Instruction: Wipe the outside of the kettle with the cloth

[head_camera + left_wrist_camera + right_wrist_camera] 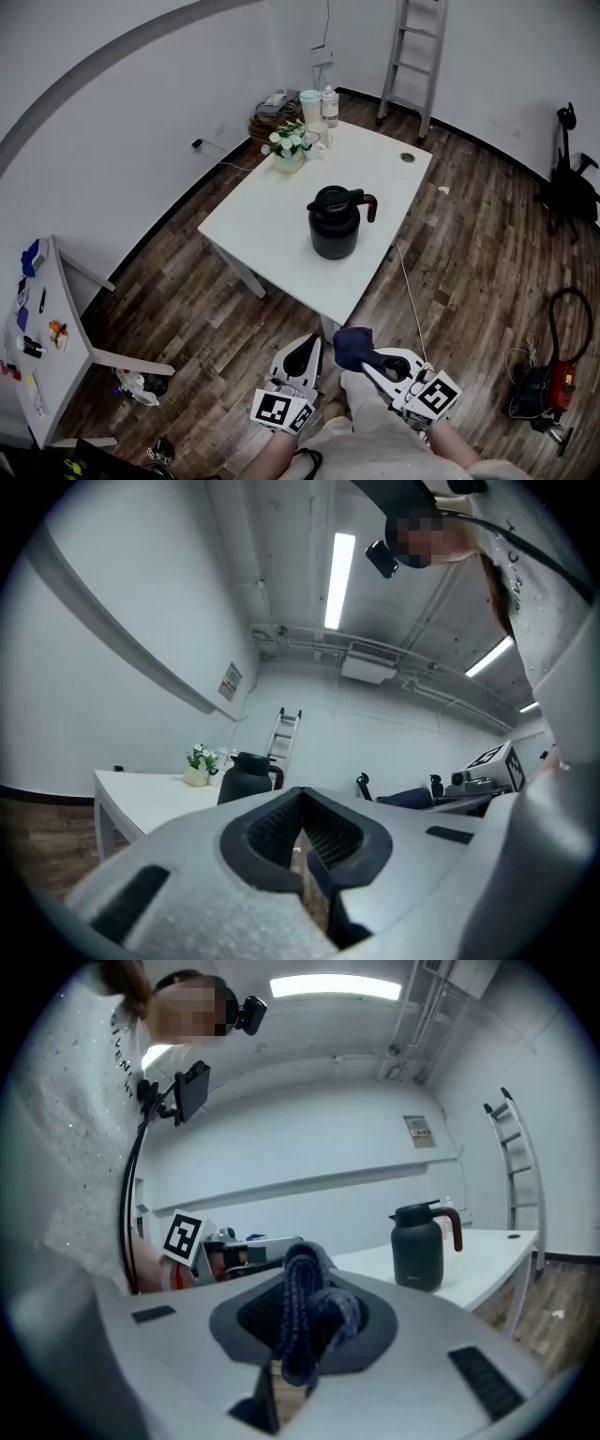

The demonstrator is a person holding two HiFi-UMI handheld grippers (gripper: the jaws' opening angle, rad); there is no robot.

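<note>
A black kettle (335, 222) with a brown handle stands upright on the white table (281, 239), near its front right part. It also shows far off as the kettle (246, 775) in the left gripper view and the kettle (421, 1245) in the right gripper view. My right gripper (366, 354) is shut on a dark blue cloth (352, 346), bunched between its jaws; the cloth (305, 1312) fills the jaw gap. My left gripper (304, 355) is shut with nothing in it. Both grippers are held low, in front of the table's near edge, well short of the kettle.
A flower pot (289, 150), a jug and a bottle (329, 105) stand at the table's far end. A ladder (413, 56) leans on the back wall. A white board (42, 337) lies at the left. A red vacuum (549, 386) sits on the wooden floor at right.
</note>
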